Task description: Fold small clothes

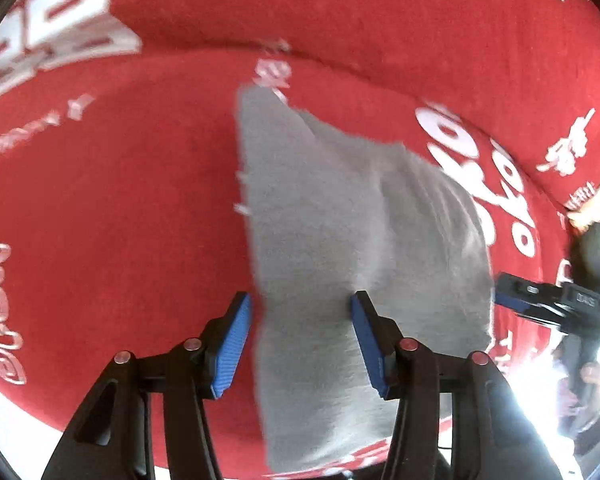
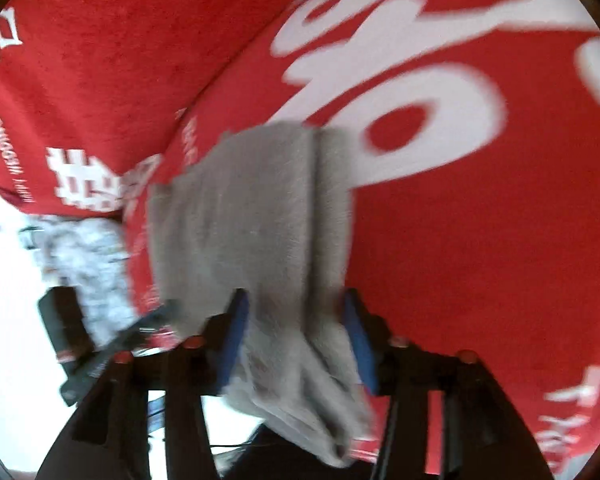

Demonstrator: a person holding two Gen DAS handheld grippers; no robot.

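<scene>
A small grey cloth (image 1: 348,248) lies folded on a red cover printed with white lettering (image 1: 120,200). My left gripper (image 1: 300,340) is open above the cloth's near left edge, its blue pads (image 1: 232,344) apart and holding nothing. In the right wrist view the same grey cloth (image 2: 256,216) runs between the open blue pads (image 2: 356,340) of my right gripper (image 2: 296,340); its near end hangs bunched below the jaws. The right gripper also shows in the left wrist view (image 1: 556,304) at the cloth's right edge. The left gripper shows blurred at the lower left in the right wrist view (image 2: 112,344).
The red cover rises as a padded back behind the cloth (image 1: 340,8). A pale patterned fabric (image 2: 88,256) lies off the cover's left edge in the right wrist view. Bright white glare fills the lower right of the left wrist view (image 1: 548,420).
</scene>
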